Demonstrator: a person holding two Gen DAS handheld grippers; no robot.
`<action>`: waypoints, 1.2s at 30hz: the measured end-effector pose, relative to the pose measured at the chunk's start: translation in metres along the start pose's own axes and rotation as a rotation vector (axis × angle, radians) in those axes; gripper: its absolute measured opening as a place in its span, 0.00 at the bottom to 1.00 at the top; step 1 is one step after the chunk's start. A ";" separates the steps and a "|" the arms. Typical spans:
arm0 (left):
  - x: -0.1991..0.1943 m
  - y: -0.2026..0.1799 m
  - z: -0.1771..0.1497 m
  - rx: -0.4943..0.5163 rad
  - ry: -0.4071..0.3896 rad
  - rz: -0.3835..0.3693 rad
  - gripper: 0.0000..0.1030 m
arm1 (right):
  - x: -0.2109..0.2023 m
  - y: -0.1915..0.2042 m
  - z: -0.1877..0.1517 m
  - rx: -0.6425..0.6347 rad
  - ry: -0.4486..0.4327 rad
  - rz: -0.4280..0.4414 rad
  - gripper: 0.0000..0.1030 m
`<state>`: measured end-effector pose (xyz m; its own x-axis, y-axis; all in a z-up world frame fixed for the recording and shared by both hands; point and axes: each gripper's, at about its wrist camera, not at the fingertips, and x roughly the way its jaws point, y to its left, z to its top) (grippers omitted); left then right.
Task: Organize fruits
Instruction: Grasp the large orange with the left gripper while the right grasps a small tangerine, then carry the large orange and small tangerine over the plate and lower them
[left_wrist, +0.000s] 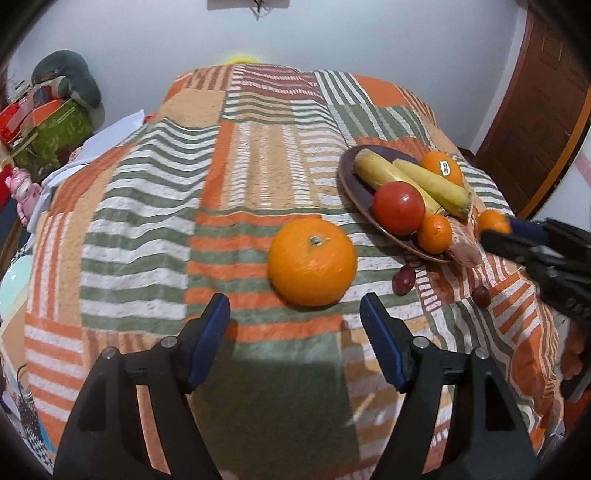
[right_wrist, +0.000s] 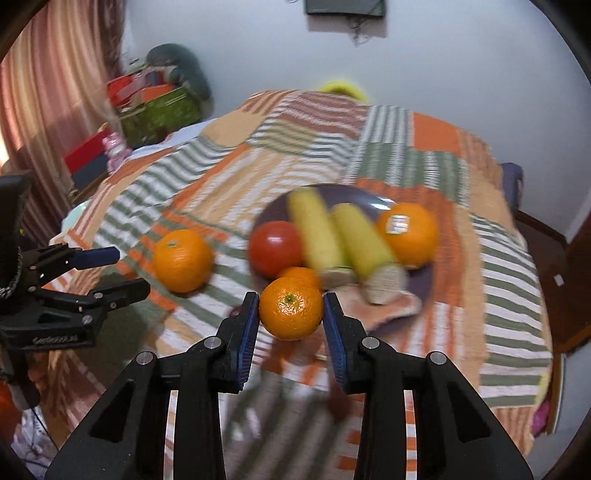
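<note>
My left gripper (left_wrist: 295, 310) is open, just short of a large orange (left_wrist: 312, 261) that lies on the striped cloth; the orange also shows in the right wrist view (right_wrist: 181, 259). My right gripper (right_wrist: 291, 306) is shut on a small mandarin (right_wrist: 291, 308) and holds it near the front rim of the dark plate (right_wrist: 424, 284). The plate (left_wrist: 349, 181) holds two bananas (left_wrist: 430, 182), a red tomato (left_wrist: 399, 207), a stickered orange (left_wrist: 441, 168) and another mandarin (left_wrist: 435, 233). The held mandarin (left_wrist: 493, 221) shows at the right gripper's tip.
Two dark grapes (left_wrist: 403, 279) (left_wrist: 481, 296) lie on the cloth in front of the plate. A pink wrapper (left_wrist: 466, 245) lies at the plate's rim. Boxes and a cushion (left_wrist: 55, 103) stand at the far left. A wooden door (left_wrist: 535, 122) is at the right.
</note>
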<state>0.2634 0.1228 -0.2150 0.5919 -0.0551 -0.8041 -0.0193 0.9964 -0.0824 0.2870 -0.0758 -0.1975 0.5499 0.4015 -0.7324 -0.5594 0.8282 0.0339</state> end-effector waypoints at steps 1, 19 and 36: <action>0.005 -0.003 0.002 0.008 0.008 0.007 0.70 | -0.003 -0.005 -0.002 0.004 -0.005 -0.015 0.31; 0.042 -0.017 0.022 0.019 0.024 0.065 0.63 | -0.009 -0.064 -0.016 0.123 -0.033 -0.036 0.31; 0.000 -0.054 0.044 0.061 -0.072 0.006 0.62 | -0.025 -0.084 -0.005 0.151 -0.090 -0.051 0.31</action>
<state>0.2999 0.0722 -0.1842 0.6484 -0.0464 -0.7598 0.0244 0.9989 -0.0402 0.3170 -0.1572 -0.1854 0.6321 0.3848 -0.6725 -0.4335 0.8950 0.1047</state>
